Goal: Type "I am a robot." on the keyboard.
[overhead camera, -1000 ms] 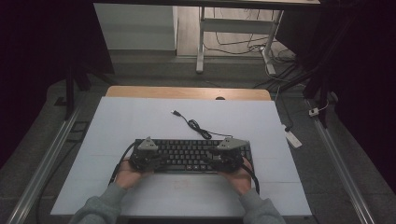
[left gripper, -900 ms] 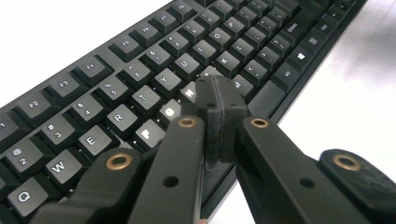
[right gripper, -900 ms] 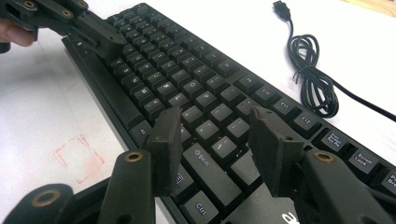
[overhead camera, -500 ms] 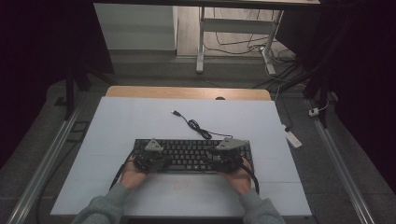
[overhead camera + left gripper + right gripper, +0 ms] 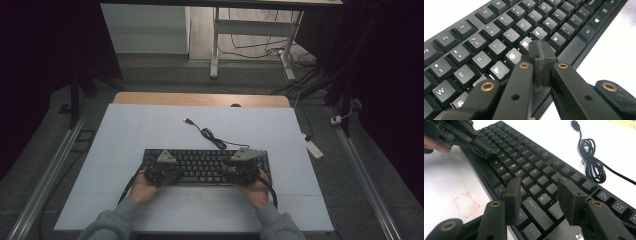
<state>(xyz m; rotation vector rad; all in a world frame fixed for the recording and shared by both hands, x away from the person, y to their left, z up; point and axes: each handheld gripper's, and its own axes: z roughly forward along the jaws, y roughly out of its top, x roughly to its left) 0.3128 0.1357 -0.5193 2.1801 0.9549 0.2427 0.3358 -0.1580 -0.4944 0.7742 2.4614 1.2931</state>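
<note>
A black keyboard (image 5: 205,166) is lying on the white bench (image 5: 150,125), near its front edge and about in the middle of that edge. Its cable (image 5: 210,136) is running toward the back of the bench, and the USB plug (image 5: 188,120) is lying free there.

The left claw (image 5: 542,53) is closed, with nothing between its pads. In the left claw view, its tip is placed over the middle rows of keys, close to the H and B keys; whether a key is really pressed cannot be told. Compared with one second ago, the left claw has been shifted a little toward the middle of the keyboard. This is judged as a move from one key to the next one, so the keys seem to be pressed one after another with the closed tip.

The right claw (image 5: 539,195) is held partly open and nothing is gripped by it. It is hanging above the keys near Shift at the right end of the keyboard, and it has not been moved. It is probably waiting while the typing is done by the left one.
</note>
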